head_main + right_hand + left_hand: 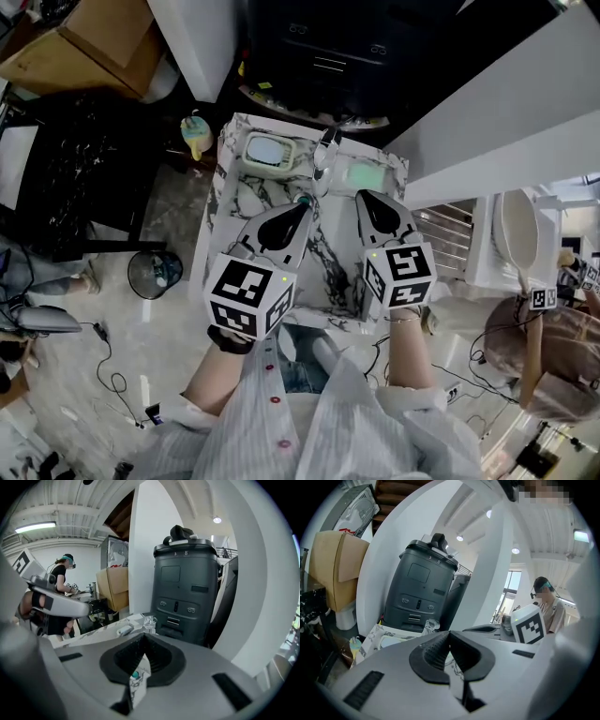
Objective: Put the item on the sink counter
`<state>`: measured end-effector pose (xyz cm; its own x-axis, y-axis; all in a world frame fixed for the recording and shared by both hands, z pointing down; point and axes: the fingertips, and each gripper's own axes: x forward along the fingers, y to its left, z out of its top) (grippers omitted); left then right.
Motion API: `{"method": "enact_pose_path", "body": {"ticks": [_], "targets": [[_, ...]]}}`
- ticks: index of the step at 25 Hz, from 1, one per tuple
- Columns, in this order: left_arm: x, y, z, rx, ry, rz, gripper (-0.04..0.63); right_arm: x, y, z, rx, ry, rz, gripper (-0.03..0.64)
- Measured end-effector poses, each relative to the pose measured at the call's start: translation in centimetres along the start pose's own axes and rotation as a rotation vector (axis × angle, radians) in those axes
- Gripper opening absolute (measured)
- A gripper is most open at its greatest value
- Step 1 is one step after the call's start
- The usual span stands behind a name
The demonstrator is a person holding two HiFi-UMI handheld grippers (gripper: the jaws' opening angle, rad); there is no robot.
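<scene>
A marble-patterned counter (330,272) lies below me. At its far end are a white-rimmed dish (268,153), a pale green pad (367,175) and a clear plastic cup (324,148). My left gripper (302,208) hovers over the counter's middle, jaws shut and empty; its tips (450,634) meet. A small teal round thing (302,199) lies on the counter just past its tip. My right gripper (367,197) hovers beside it on the right, also shut with nothing held (143,637). The clear cup (149,623) stands ahead of it.
A tall dark grey machine (319,56) stands right behind the counter. Cardboard boxes (94,42) and a wire bin (155,274) are on the left, a white rack (511,234) on the right. Another person (61,573) stands far off.
</scene>
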<state>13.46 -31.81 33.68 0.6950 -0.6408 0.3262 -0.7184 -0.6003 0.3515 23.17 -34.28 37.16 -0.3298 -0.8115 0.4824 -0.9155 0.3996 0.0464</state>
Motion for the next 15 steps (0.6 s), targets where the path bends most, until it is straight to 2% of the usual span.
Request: {"method": "enact_pose_path", "body": {"ticks": [6, 15], "targets": [[1.6, 0.9, -2.4, -0.02, 0.06, 0.003, 0.015, 2.9, -2.7, -3.7, -0.022, 0.095, -0.009, 0.011], [2.3, 2.7, -4.8, -0.051, 0.121, 0.029, 0.015, 6.5, -4.7, -7.5, 0.003, 0.184, 0.06, 0.017]]}}
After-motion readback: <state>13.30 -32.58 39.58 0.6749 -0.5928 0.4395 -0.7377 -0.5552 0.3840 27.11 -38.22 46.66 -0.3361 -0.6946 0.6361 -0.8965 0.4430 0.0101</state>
